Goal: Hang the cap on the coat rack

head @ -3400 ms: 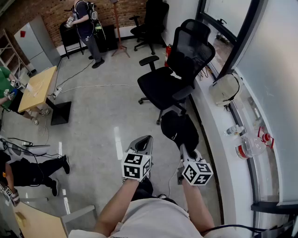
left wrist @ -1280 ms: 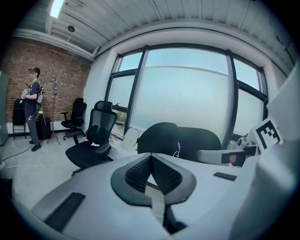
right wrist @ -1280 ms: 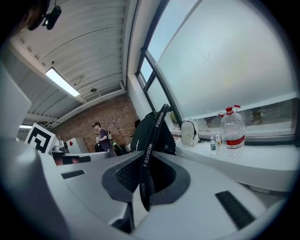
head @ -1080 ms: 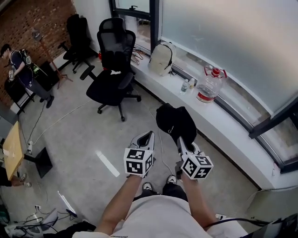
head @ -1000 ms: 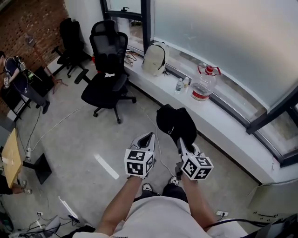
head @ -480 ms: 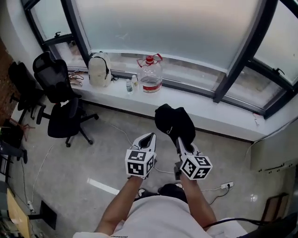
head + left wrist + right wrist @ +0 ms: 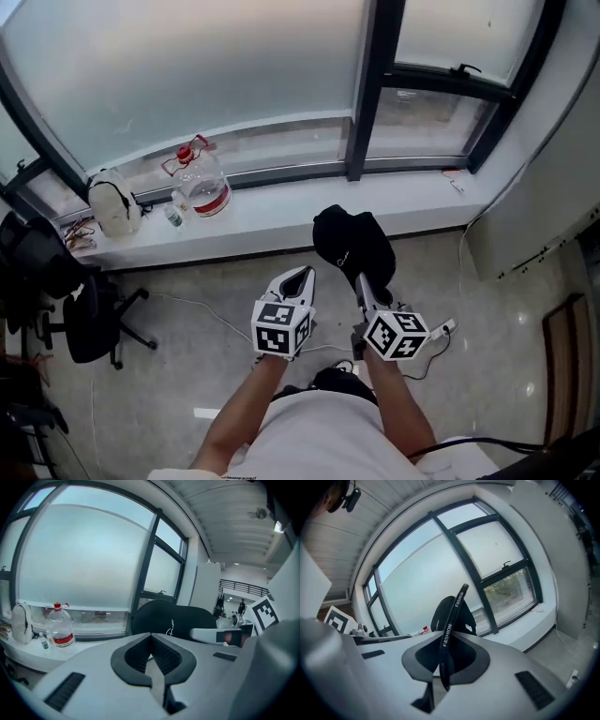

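White ledge [image 7: 309, 212] under the window carries a pale backpack [image 7: 112, 202] at its left end, then a small bottle [image 7: 173, 217] and a clear water jug [image 7: 201, 180] with a red lid. My left gripper [image 7: 300, 275] hangs over the floor, jaws pressed together on nothing. Just right of it, the black cap [image 7: 349, 244] is held up in the air in front of the ledge, its FASHION-printed strap [image 7: 450, 630] clamped in my right gripper [image 7: 364, 284].

The left gripper [image 7: 151, 636], jaws together on nothing, points at a black cap [image 7: 180, 619] before the window [image 7: 84, 555].
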`<state>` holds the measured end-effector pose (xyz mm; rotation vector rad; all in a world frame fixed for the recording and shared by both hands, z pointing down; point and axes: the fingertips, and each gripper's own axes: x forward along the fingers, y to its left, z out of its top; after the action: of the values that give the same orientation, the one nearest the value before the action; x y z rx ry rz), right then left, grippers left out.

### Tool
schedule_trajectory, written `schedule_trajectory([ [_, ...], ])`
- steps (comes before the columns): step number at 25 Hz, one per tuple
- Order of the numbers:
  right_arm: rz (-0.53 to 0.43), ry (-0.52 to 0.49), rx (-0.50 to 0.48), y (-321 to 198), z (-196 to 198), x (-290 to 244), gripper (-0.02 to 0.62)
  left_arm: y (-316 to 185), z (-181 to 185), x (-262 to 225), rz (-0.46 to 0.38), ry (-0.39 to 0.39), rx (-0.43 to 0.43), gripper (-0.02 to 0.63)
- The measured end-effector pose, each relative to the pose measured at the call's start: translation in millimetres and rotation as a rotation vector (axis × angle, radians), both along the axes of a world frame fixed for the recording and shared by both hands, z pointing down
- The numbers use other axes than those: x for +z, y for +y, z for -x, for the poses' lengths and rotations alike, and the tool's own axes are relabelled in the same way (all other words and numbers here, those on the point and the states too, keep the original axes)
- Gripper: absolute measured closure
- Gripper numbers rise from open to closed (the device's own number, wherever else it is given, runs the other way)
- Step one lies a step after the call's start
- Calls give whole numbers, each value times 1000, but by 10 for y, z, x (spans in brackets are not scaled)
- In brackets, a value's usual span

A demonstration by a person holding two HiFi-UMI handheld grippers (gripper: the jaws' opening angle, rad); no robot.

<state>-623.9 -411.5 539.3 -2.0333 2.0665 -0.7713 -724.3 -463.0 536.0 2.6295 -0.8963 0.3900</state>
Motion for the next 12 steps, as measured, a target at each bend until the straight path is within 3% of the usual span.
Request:
schedule_trajectory([
  [7, 8, -28, 254, 594, -1256, 97, 575, 388, -1440, 23, -7, -9, 260, 603],
  [12, 8, -33, 455, 1296, -2043, 194, 577, 926, -2361, 113, -2, -10, 456, 603],
])
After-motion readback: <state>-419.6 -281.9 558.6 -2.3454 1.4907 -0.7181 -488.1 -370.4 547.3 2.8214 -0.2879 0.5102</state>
